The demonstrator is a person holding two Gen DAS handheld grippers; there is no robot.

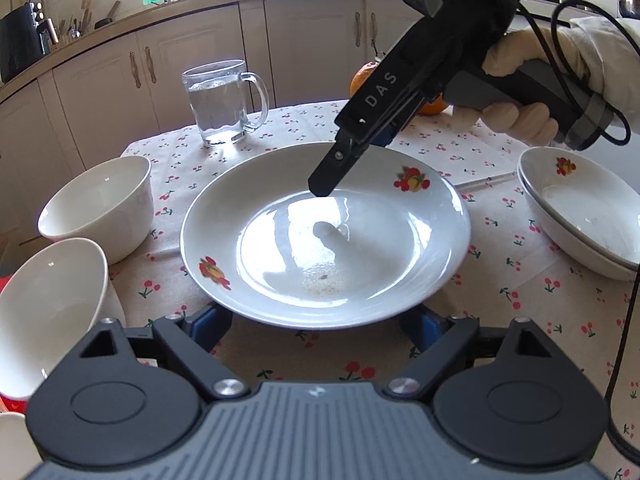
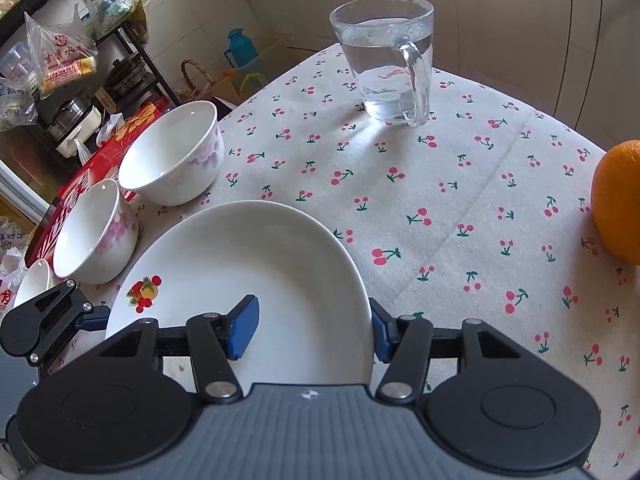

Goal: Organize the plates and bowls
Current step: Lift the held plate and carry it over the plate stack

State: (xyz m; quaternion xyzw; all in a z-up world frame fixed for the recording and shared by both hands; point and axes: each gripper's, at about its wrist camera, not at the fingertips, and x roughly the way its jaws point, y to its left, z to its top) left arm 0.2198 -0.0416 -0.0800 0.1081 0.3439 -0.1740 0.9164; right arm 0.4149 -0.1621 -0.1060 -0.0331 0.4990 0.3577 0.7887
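I have the white plate (image 1: 326, 236) with its fruit decals in the middle of the bench (image 2: 460, 200), on the cherry-print cloth. My right tongs (image 2: 310, 330) are spread wide across the plate's far rim, one blue pad (image 2: 244, 326) over the inside of the plate and the other outside the edge; neither pad presses the rim. My left tongs (image 1: 316, 326) are also spread, at the plate's near edge, with their blue pads mostly hidden beneath the rim, so I cannot tell whether they touch it. Two white bowls (image 1: 98, 206) sit just to the left of the plate, close together. On the right, two nested fruit-print dishes (image 1: 580, 216) sit apart from it. A glass mug (image 2: 386, 64) of water stands beyond the plate, and an orange (image 2: 620, 200) rests near the bench's far right edge.
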